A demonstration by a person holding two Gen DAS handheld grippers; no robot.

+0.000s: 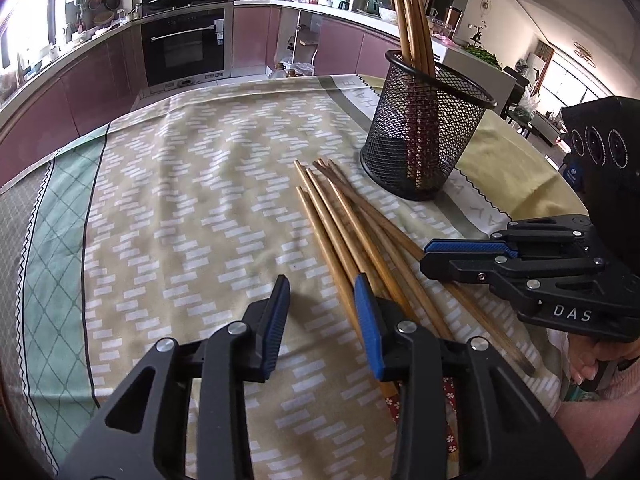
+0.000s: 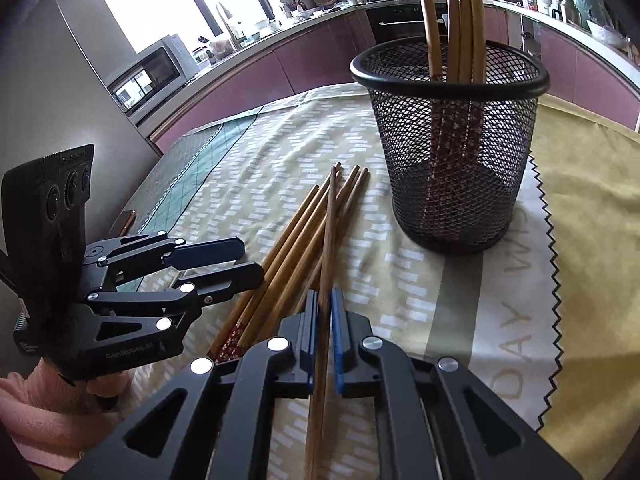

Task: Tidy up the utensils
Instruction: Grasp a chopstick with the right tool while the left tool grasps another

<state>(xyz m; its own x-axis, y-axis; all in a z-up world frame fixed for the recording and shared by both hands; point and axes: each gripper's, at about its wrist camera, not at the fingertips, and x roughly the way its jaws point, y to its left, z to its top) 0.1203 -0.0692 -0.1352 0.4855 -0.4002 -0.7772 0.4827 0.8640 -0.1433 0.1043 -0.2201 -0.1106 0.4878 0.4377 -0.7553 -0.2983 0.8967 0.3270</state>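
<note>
Several wooden chopsticks [image 1: 352, 224] lie in a loose pile on the patterned tablecloth [image 1: 200, 200], in front of a black mesh holder [image 1: 424, 132] that has a few chopsticks standing in it. My left gripper [image 1: 322, 292] is open, its right finger beside the pile's near end. My right gripper [image 2: 325, 300] is shut on one chopstick [image 2: 329, 232], which points toward the mesh holder [image 2: 452, 144]. The right gripper also shows in the left wrist view [image 1: 430, 254], over the pile. The left gripper shows open in the right wrist view [image 2: 250, 260].
The table's far edge meets purple kitchen cabinets [image 1: 100, 80] and an oven [image 1: 184, 48]. A yellow cloth [image 2: 592, 240] with a zigzag border covers the right side of the table. A microwave [image 2: 148, 72] stands at the left.
</note>
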